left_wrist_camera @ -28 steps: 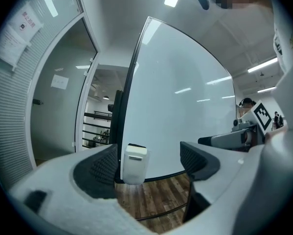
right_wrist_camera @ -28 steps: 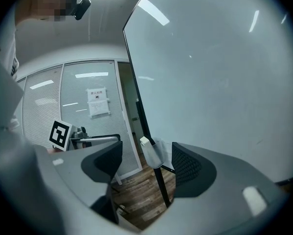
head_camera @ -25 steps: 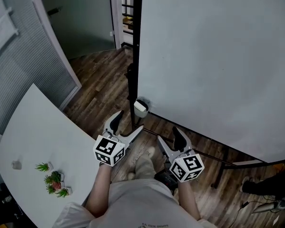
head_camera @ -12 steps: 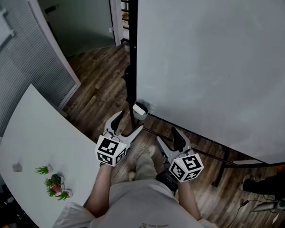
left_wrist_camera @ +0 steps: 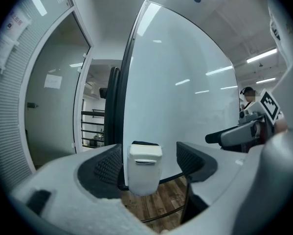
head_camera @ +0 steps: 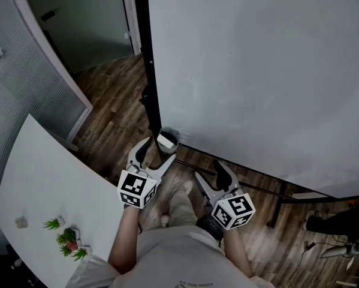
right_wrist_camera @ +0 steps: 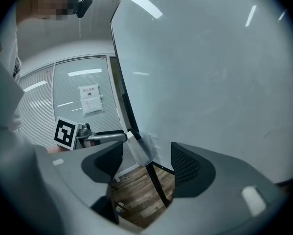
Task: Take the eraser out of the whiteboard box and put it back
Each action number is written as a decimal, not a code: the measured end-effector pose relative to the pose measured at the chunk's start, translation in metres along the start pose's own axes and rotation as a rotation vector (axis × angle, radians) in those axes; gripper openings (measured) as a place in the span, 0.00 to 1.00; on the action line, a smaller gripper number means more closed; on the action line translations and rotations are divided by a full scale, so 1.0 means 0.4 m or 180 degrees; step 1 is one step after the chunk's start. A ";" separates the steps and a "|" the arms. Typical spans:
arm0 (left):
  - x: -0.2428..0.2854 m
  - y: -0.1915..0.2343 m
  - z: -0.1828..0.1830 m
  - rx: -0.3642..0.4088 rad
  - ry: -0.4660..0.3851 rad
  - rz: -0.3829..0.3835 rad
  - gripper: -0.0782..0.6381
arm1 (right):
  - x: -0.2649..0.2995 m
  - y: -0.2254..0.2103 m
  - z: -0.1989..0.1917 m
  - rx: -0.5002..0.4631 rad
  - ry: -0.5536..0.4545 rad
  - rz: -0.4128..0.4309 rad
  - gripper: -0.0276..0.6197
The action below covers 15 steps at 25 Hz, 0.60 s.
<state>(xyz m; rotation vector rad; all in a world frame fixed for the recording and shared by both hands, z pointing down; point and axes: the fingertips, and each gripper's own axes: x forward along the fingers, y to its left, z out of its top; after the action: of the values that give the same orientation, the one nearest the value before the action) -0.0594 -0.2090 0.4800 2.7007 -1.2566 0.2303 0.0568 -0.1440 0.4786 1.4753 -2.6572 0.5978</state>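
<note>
A small white whiteboard box [head_camera: 167, 140] hangs at the lower left corner of the big whiteboard [head_camera: 263, 71]. In the left gripper view the box [left_wrist_camera: 145, 168] is straight ahead, and a dark eraser top [left_wrist_camera: 145, 144] shows above its rim. My left gripper [head_camera: 157, 156] reaches just up to the box; its jaws are closing, with the box framed between them and the pads clear of it. My right gripper [head_camera: 212, 174] stands open and empty, lower and to the right, below the board's edge. The right gripper view shows the box [right_wrist_camera: 144, 150] ahead.
The whiteboard's black frame post [head_camera: 146, 71] rises behind the box, and its stand legs [head_camera: 269, 197] cross the wooden floor. A white table [head_camera: 41, 185] with small potted plants [head_camera: 65, 239] lies to the left. A glass partition and doorway stand at the back left.
Both grippers have moved forward and slightly down toward the board. The left fingertips now sit right at the box, where a gap showed before.
</note>
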 end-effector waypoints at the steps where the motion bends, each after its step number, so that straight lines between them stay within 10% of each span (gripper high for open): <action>1: 0.004 0.002 -0.002 0.0018 0.0009 0.0004 0.59 | 0.002 -0.004 0.000 0.0004 0.0003 -0.0011 0.52; 15: 0.063 0.009 0.000 0.0111 -0.0013 -0.0066 0.55 | 0.046 -0.027 -0.002 0.0035 0.0076 0.0051 0.52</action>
<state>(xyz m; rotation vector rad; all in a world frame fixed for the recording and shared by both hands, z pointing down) -0.0461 -0.2302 0.4852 2.7434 -1.2366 0.2463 0.0556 -0.1635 0.4866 1.4415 -2.6547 0.6282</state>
